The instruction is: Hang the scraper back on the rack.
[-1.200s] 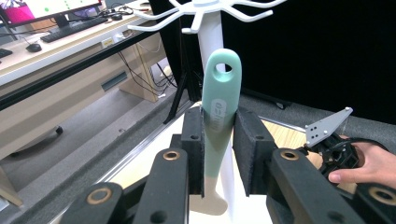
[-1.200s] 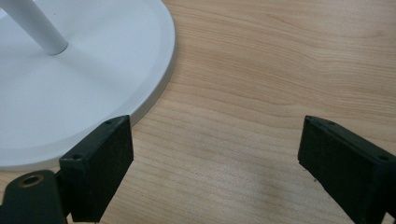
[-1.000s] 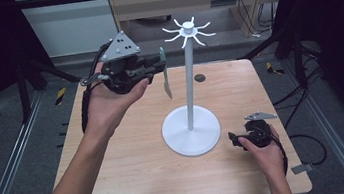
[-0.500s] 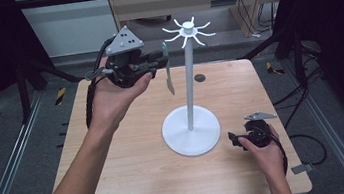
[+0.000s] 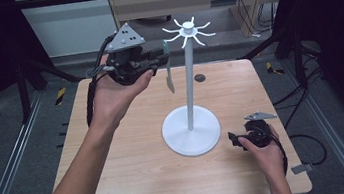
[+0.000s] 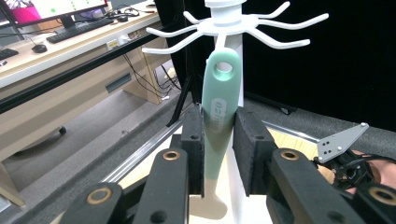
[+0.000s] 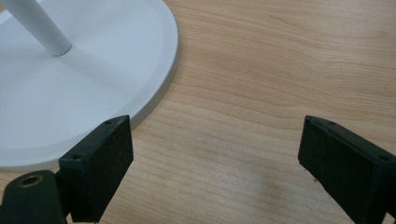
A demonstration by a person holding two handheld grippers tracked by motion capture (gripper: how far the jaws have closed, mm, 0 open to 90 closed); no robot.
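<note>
While the left gripper [image 6: 219, 154] is clamped on the mint-green handle of a small utensil [image 6: 219, 105], its black padded jaws press the handle from both sides just below the printed oval, and the handle's hanging hole stands just under the white curved prongs of the hook stand [image 5: 188, 74]. From the high view the left gripper [image 5: 158, 57] is held up in the air over the table's far left part, with the utensil [image 5: 169, 72] hanging blade-down just beside the stand's thin pole, and open air lies between blade and table [image 5: 121, 184]. What sort of blade it carries is hard to make out; its lower end is cut off behind the jaws in the left gripper view. The right gripper [image 7: 215, 158] rests low on the pale wood near the table's right edge, its jaws spread wide with bare wood grain between them, one jaw just beside the rim of the stand's smooth round white base [image 7: 159, 88]. From above, the right gripper [image 5: 250, 136] sits in the person's hand, well apart from the left.
</note>
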